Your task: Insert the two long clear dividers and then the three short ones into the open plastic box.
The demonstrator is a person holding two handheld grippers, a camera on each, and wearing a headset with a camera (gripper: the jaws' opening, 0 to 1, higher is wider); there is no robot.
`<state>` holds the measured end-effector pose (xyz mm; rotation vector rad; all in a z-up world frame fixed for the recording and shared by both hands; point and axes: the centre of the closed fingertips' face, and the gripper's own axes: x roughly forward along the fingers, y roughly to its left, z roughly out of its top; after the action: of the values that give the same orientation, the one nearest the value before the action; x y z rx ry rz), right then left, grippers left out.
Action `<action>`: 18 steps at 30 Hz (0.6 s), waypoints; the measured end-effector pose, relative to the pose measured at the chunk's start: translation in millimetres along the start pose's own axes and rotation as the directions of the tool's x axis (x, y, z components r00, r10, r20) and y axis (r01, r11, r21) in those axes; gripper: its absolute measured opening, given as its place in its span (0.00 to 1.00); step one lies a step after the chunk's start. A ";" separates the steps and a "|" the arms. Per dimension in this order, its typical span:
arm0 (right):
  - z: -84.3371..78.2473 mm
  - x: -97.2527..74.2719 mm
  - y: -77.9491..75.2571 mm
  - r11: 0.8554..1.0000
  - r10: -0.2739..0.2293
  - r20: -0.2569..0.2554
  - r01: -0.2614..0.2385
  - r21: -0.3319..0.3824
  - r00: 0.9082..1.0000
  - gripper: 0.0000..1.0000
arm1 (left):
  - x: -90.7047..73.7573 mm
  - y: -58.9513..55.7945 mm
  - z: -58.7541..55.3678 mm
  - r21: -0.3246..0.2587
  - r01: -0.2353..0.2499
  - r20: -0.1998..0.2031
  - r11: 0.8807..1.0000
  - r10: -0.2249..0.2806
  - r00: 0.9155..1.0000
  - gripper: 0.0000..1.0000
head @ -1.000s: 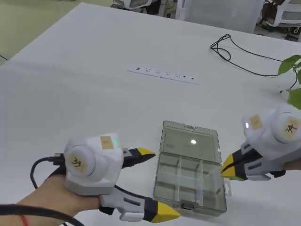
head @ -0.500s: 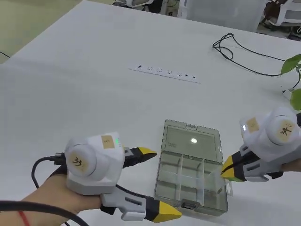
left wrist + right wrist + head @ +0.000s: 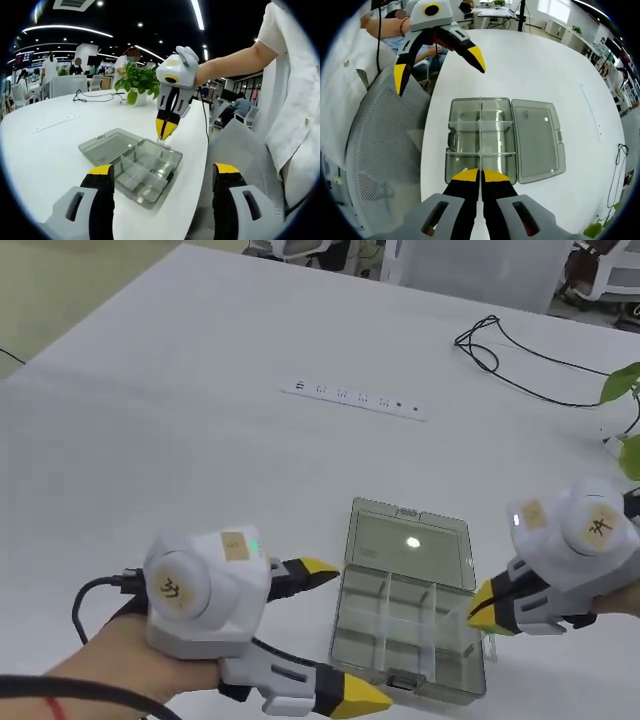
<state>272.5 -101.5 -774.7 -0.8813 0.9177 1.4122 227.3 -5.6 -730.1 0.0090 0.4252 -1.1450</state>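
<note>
The open clear plastic box point(image 3: 352, 632) lies near the table's front edge, its lid point(image 3: 410, 544) folded back flat. Clear dividers stand inside it, crossing into several compartments. My right gripper point(image 3: 479, 608) is at the box's right wall, shut on the end of a long clear divider point(image 3: 480, 142) that runs down the box's middle. From the left gripper view, the right gripper point(image 3: 164, 131) points down onto the far rim of the box point(image 3: 159, 187). My left gripper point(image 3: 340, 633) is open, just left of the box, with nothing between its jaws. In the right gripper view the left gripper point(image 3: 439, 67) hovers beyond the box point(image 3: 451, 150).
A white power strip point(image 3: 352, 398) lies across the middle of the table. A black cable point(image 3: 510, 355) loops at the back right, near a green plant point(image 3: 628, 390). A grey mesh chair point(image 3: 380, 165) stands at the table's front edge.
The head view has shifted slightly. Both grippers keep their places relative to the box; the right one stays shut at the right wall.
</note>
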 end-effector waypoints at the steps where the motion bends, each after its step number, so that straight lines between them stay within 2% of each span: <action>1: -0.3 0.3 0.4 1.000 0.000 0.001 0.000 0.001 1.000 0.02 | 0.1 -0.2 0.1 -0.001 0.000 0.001 1.000 0.000 1.000 0.82; 6: -0.4 4.5 1.9 1.000 -0.008 0.019 0.008 -0.004 1.000 0.02 | 0.2 -0.8 -0.4 -0.002 0.001 -0.002 1.000 -0.001 1.000 0.82; 9: -1.0 7.5 2.1 1.000 -0.014 0.021 0.014 -0.026 1.000 0.02 | -0.2 -0.9 -0.2 0.000 0.001 -0.002 1.000 -0.001 1.000 0.82; 18: -5.4 16.1 1.2 0.999 -0.016 0.024 0.017 -0.028 1.000 0.02 | -1.2 -0.7 -1.2 -0.005 -0.002 -0.003 1.000 0.002 1.000 0.82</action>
<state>270.6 -100.0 -791.5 -0.8892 0.8728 1.4217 225.9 -4.6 -730.7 0.0068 0.4308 -1.1420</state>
